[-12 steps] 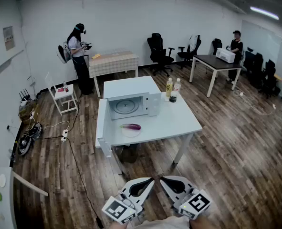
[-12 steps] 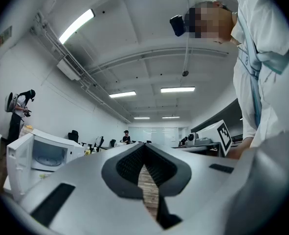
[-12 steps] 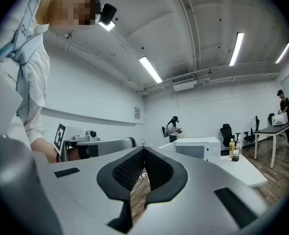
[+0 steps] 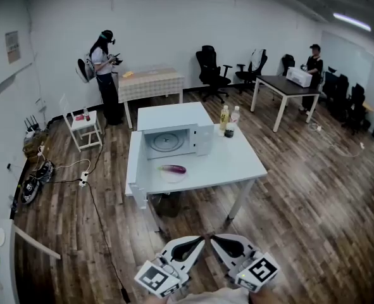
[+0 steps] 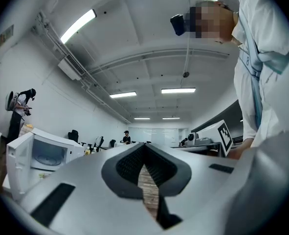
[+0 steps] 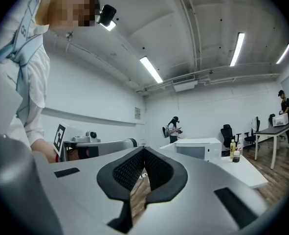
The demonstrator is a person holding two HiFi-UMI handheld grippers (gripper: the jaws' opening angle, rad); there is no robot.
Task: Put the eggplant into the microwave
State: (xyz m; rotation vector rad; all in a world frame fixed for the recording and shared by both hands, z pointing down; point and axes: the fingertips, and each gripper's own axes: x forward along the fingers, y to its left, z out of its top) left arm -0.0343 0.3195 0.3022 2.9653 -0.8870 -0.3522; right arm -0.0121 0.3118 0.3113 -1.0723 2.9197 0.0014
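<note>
Almost nothing has changed in the last half second. The eggplant [image 4: 173, 168] lies in the same spot, and both tools hang low, close to the person and well apart from the worktop [image 4: 240, 163]. So the task has not really begun, and I think the person must first step closer.

The left tool [image 4: 196, 240] is closed tight and holds nothing. The right tool [image 4: 219, 239] is closed too, with nothing between its jaws. Through the small gaps you see only the wood floor.

The eggplant rests on what looks like a pale round plate [image 4: 172, 176] on the near left part of the worktop. It sits just in front of the microwave [image 4: 174, 138]. The microwave door [image 4: 136, 163] is swung open to the left, so the way inside is free.

The eggplant lies flat. Its long side runs left to right, along the near edge of the worktop and across the mouth of the microwave. It is too small here to tell which end has the stem. A tool coming from the near side could close across its short width.
</note>
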